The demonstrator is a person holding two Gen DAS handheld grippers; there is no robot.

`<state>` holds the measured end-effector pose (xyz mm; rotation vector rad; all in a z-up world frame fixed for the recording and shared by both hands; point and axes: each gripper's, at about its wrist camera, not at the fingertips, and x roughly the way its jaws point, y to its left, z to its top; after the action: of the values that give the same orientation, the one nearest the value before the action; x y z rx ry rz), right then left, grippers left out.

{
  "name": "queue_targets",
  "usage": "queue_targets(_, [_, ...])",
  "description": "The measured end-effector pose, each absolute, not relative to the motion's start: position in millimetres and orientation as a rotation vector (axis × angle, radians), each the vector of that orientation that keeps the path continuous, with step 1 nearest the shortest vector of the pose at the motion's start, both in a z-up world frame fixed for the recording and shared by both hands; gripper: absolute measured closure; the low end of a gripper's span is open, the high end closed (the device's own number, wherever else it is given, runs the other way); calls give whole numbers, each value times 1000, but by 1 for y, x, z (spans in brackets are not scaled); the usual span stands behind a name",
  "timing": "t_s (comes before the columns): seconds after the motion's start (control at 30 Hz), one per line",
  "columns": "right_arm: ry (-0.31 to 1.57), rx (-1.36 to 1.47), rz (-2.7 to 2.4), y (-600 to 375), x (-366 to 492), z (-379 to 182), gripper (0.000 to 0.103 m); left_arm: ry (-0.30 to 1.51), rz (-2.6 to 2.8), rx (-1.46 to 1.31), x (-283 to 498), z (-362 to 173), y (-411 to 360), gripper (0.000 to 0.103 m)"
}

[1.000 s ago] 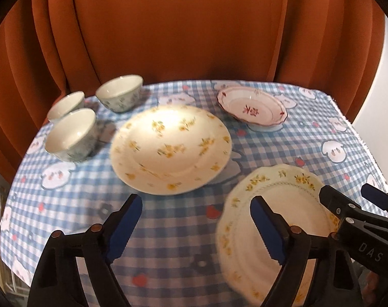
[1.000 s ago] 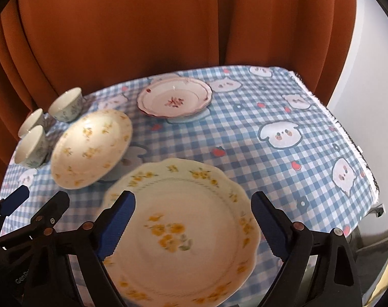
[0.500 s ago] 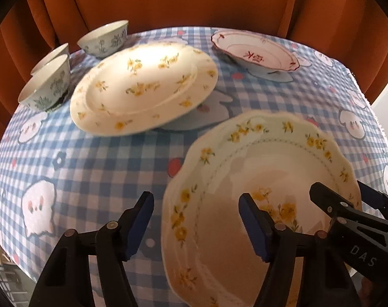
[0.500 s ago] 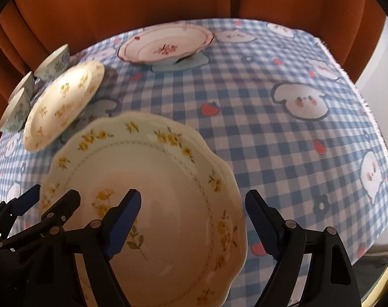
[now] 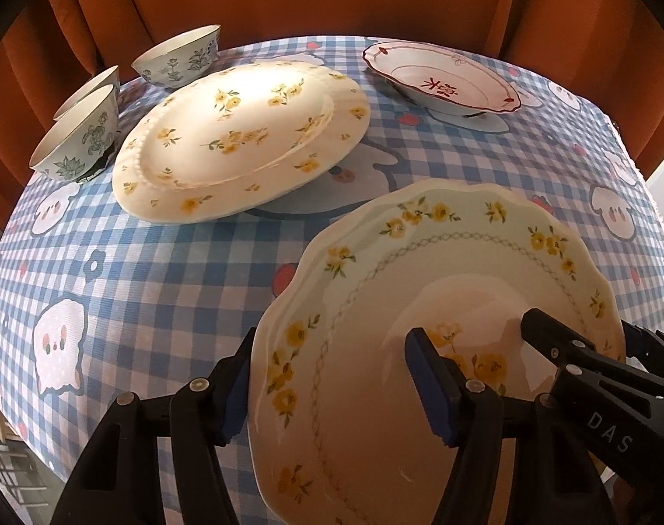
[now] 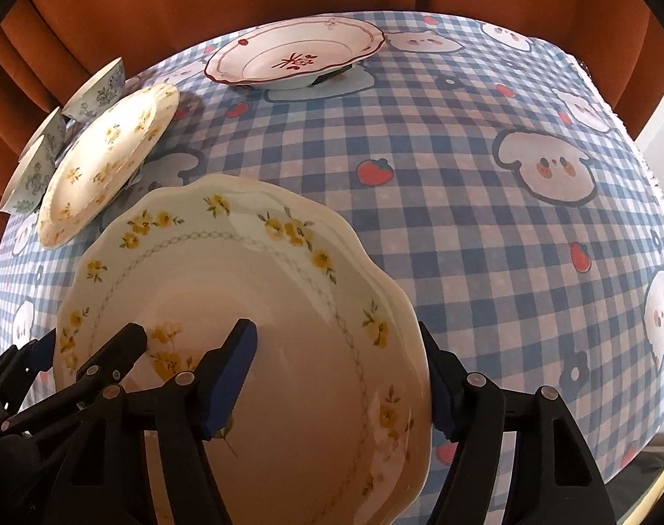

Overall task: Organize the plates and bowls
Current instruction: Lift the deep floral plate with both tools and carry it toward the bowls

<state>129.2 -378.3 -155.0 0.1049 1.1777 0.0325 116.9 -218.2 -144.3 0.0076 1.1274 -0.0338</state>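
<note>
Found at the near side of the checked tablecloth [image 5: 157,271]: the scalloped plate [image 5: 419,271], apart from the round flowered plate [image 5: 240,140], with the red-rimmed dish [image 5: 441,83] and three bowls [image 5: 179,61] farther back. Straddled on its left rim by the left gripper [image 5: 332,367], on its right rim by the right gripper [image 6: 336,350], each with one blue pad over the well and one outside the edge. Seen just closing in, both pairs of jaws, yet wide of the china and gripping nothing. Probably glazed ceramic: stiff, fairly heavy, slick to rubber pads, prone to chip or shatter if dropped or knocked against a neighbour. Best taken at the raised rim on opposite sides, squeezing across the thin edge, not the sloping well. Worth keeping level when lifting, since tilting could slide it out of a shallow pinch. Worth closing gently and evenly on both sides to avoid twisting it.
</note>
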Motion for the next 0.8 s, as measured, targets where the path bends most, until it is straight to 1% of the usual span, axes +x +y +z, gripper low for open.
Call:
queue_targets(0.4, [1204, 95, 35, -371, 128, -147, 30, 1141, -36, 12, 113, -132, -208, 37])
queue_targets(0.8, [1164, 102, 10, -327, 127, -115, 30, 1124, -68, -5, 117, -107, -157, 37])
